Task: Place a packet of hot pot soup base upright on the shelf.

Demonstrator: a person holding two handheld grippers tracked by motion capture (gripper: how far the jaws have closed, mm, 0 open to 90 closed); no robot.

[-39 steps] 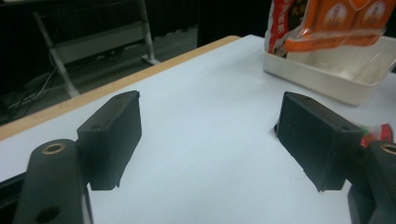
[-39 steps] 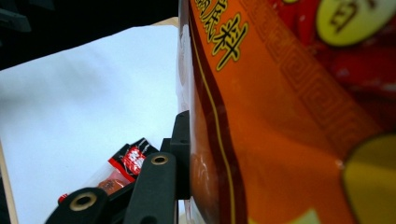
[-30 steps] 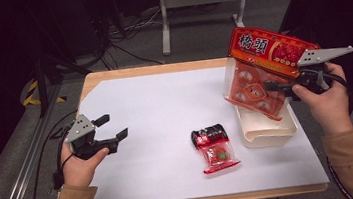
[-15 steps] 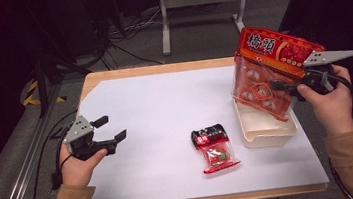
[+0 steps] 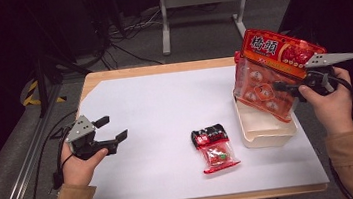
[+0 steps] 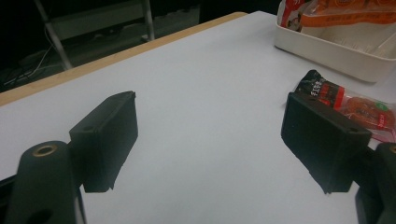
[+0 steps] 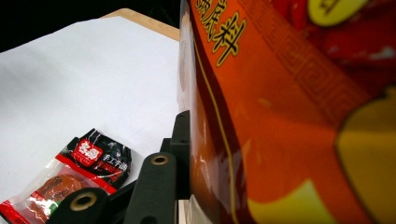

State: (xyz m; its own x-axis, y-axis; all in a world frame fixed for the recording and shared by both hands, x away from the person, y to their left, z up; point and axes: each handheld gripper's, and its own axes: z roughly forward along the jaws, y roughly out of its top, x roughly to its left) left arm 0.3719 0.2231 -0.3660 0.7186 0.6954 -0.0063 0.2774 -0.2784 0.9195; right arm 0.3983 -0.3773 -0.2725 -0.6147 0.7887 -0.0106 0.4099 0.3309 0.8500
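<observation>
- The right gripper [image 5: 284,87] holds a big red snack bag [image 5: 275,75]; its fingers are clamped on the bag's lower right part; the bag stands nearly upright, its lower end inside the white tray [image 5: 264,132] at about 3 o'clock on the worktop [image 5: 165,106].
- In the right gripper view one black finger [image 7: 183,154] presses flat on the bag's [image 7: 280,116] glossy side.
- The left gripper [image 5: 109,129] sits at 9 o'clock, fingers wide apart with nothing between them.
- A small red-and-black packet [image 5: 214,148] lies flat near 5 o'clock, just beside the tray, apart from both grippers.
</observation>
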